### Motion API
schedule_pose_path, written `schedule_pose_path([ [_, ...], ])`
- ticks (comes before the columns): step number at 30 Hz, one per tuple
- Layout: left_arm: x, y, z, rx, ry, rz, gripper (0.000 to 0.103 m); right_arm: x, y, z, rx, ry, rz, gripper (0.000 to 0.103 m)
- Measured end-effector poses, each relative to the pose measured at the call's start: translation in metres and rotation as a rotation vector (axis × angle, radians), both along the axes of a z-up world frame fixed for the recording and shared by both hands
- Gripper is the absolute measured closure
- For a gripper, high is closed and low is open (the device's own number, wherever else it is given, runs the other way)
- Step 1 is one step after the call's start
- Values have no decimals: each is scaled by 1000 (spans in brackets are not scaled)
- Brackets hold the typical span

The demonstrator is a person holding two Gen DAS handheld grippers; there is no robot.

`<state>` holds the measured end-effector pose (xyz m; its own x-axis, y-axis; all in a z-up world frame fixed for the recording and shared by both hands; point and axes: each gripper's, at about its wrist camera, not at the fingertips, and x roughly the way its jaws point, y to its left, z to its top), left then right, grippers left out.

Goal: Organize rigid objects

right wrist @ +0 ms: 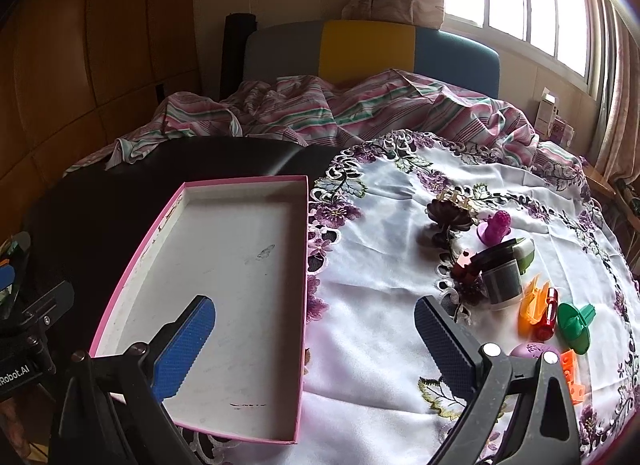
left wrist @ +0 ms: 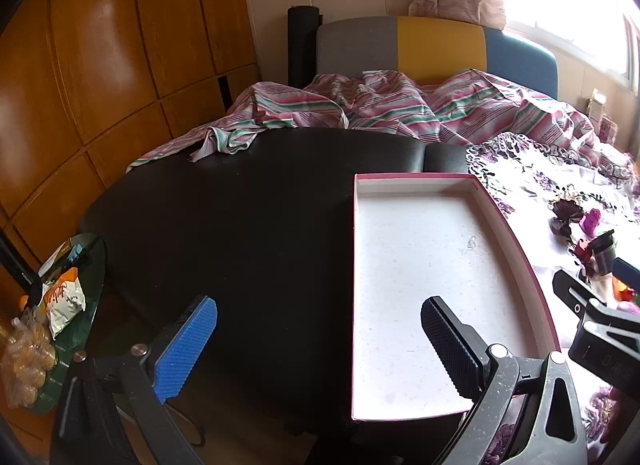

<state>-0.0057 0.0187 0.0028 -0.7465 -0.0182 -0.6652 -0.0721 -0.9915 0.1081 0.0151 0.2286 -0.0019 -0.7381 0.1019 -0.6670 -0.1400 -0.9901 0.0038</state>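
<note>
Both tools tilt downward over the surface, angled forward and down at about the same slant. The left hand-held gripper [left wrist: 320,349] stands with its jaws spread wide and nothing between them: its blue-padded finger hangs over the black surface [left wrist: 240,225], its dark-padded finger over the near end of the pink-edged box [left wrist: 416,265]. The right hand-held gripper [right wrist: 316,349] is likewise spread wide and empty, its left finger over the box [right wrist: 240,265] and its right finger over the white floral cloth [right wrist: 380,285].

The box lies flat and open, white inside, with nothing in it; it sits partly on the black surface and just beside the cloth's lace edge.

The rigid objects lie in a loose cluster on the cloth, to the right of the right hand-held gripper and well apart from the box: a purple piece [right wrist: 496,227], a green-and-white piece [right wrist: 526,251], a dark round jar [right wrist: 502,279] on its side, an orange clip [right wrist: 532,305], a red piece [right wrist: 549,311] touching it, a green disc-shaped piece [right wrist: 574,327], a lilac rounded piece [right wrist: 530,350] partly hidden by the gripper frame, and an orange block [right wrist: 572,375] near the cloth's edge.

Behind the surface a bed carries a striped sheet [right wrist: 320,113].
</note>
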Motion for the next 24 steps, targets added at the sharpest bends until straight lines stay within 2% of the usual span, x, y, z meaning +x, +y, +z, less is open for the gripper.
schedule_pose_path([
  [6, -1, 7, 1, 14, -10, -36, 0, -3, 14, 6, -8, -4, -3, 1],
  [11, -5, 15, -2, 70, -49, -84, 0, -10, 40, 13, -23, -31, 6, 1],
  [16, -7, 34, -5, 37, -63, -147, 0, -23, 87, 17, -47, -76, -4, 1],
  [18, -9, 41, -6, 44, -79, -180, 0, -29, 117, 19, -63, -78, -49, 1],
  [21, -15, 48, -7, 99, -119, -234, 0, -35, 166, 17, -64, -72, -162, 1],
  [24, -17, 65, 1, 135, -88, -309, 0, -34, 215, 8, -94, -57, -291, 1],
])
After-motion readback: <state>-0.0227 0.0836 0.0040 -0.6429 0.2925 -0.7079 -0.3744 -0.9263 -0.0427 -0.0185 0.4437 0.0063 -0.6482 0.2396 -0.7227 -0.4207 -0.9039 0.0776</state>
